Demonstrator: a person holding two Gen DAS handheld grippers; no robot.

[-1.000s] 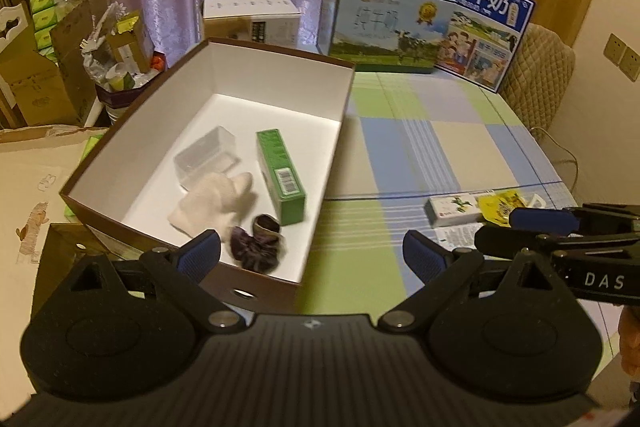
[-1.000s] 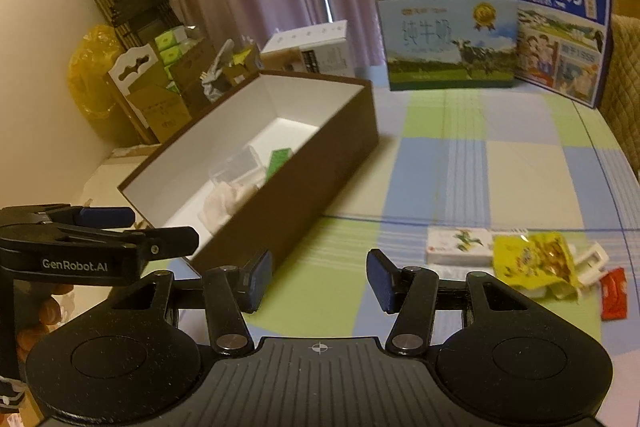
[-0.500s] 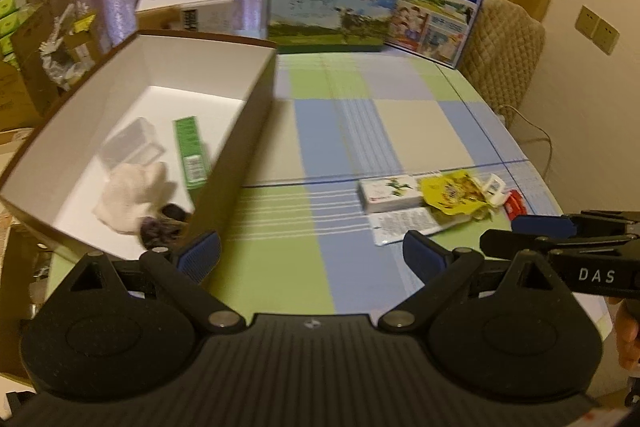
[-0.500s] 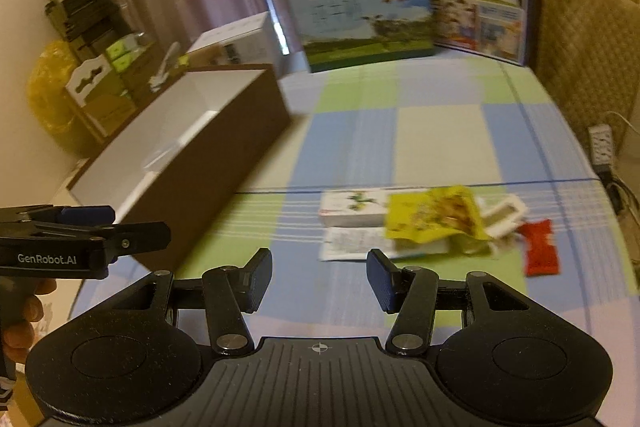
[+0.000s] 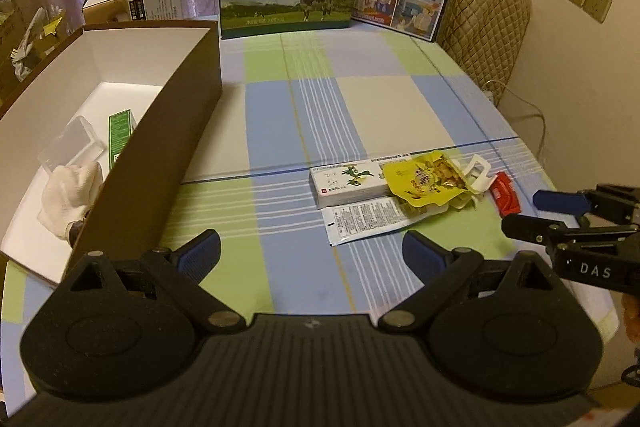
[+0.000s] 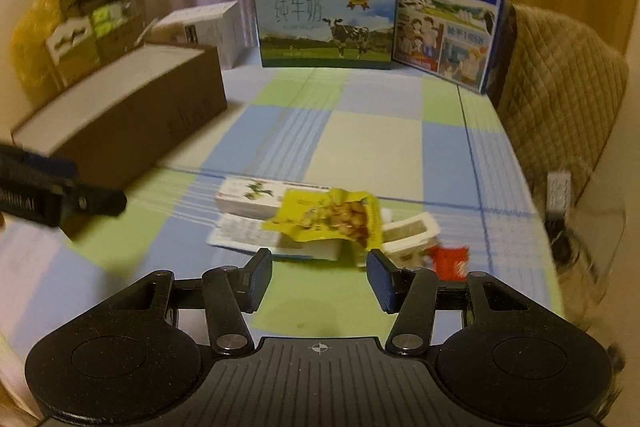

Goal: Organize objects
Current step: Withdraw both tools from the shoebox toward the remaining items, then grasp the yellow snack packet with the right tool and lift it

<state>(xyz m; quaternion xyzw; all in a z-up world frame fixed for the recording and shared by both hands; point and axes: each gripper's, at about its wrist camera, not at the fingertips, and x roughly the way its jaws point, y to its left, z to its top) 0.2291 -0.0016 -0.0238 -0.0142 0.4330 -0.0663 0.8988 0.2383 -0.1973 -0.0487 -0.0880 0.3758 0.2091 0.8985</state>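
Left wrist view: my left gripper (image 5: 311,254) has its jaws wide apart, nothing between them, hanging over bare tablecloth (image 5: 384,107). The brown box (image 5: 160,163) sits to the left, open top, already holding a clear plastic case (image 5: 70,147), a green carton (image 5: 119,135) and a white cloth (image 5: 70,195). The stuff left to sort is a small pile ahead and to the right: white carton (image 5: 348,183), flat sachet (image 5: 366,219) lying against it on the near side, yellow snack bag (image 5: 430,183) overlapping the carton's right end, white plastic clip (image 5: 478,171) behind the bag, red packet (image 5: 505,193) at the far right. My right gripper (image 5: 560,213) shows at the right edge.

Right wrist view: my right gripper (image 6: 320,275) is partly open and empty, pointed at the same pile. Yellow snack bag (image 6: 332,217) sits just ahead of the fingertips, white carton (image 6: 256,197) behind it, red packet (image 6: 450,261) just beside the right finger. Frame is motion-blurred.

Risks, my read:
- Items overlap, so a pinch on the bag may catch the sachet or the clip too, and the extra piece drops on the way to the box.
- Bag looks torn open; tilting it could spill the contents.
- The sachet is flat on the cloth; the fingers may snag the tablecloth instead.
- Both grippers converge on one pile and could collide.
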